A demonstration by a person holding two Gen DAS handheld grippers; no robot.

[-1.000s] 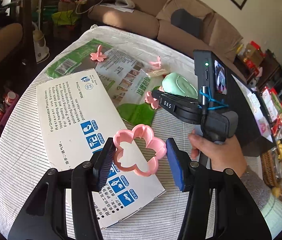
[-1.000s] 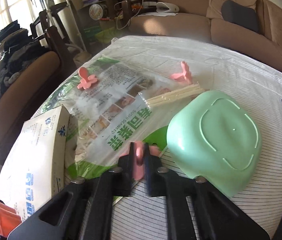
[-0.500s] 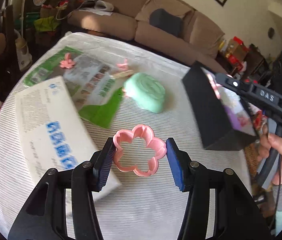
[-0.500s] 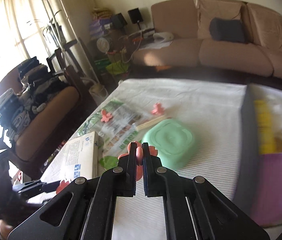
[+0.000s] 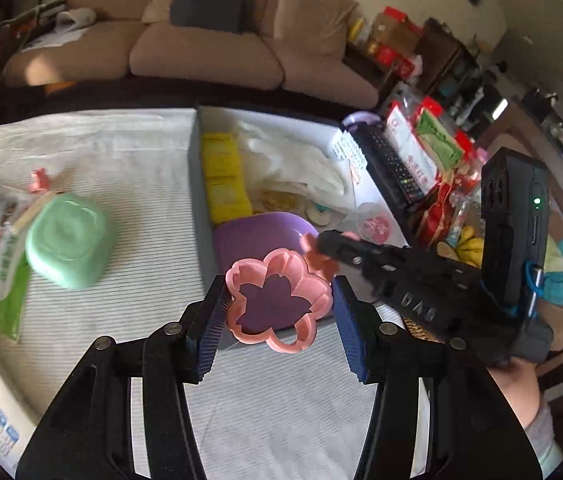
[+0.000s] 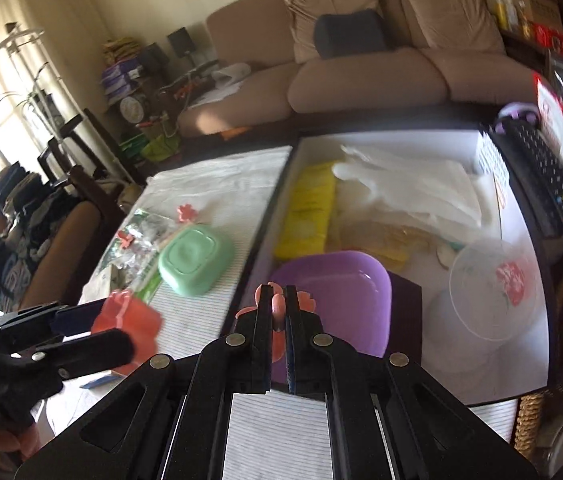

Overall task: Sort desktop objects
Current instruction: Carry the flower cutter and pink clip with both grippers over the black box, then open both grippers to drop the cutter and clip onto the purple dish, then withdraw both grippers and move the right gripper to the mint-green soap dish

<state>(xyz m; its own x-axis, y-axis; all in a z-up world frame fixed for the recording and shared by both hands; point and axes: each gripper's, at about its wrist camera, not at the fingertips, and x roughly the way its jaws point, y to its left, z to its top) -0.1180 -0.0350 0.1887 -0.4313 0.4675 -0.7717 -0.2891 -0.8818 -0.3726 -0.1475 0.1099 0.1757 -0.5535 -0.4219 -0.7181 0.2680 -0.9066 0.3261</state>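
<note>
My left gripper (image 5: 279, 312) is shut on a pink flower-shaped cutter (image 5: 277, 300) and holds it above the near edge of the dark storage box (image 5: 197, 184), over a purple bowl (image 5: 257, 236). My right gripper (image 6: 278, 306) is shut on a small pink flower piece (image 6: 278, 307), also over the purple bowl (image 6: 345, 300). It shows in the left wrist view (image 5: 321, 250) just right of the cutter. A green bowl (image 5: 67, 240) lies upside down on the striped cloth to the left.
The box holds a yellow packet (image 5: 223, 176), white plastic bags (image 5: 293, 160) and a clear lid (image 6: 489, 288). A seaweed packet (image 5: 1, 248) and small pink flowers (image 5: 39, 180) lie at the left. A remote (image 5: 389, 160) and snack bags sit to the right. A sofa stands behind.
Both grippers have swung right from the seaweed packet and white carton to the storage box, each carrying its pink piece. They now hover over the purple bowl.
</note>
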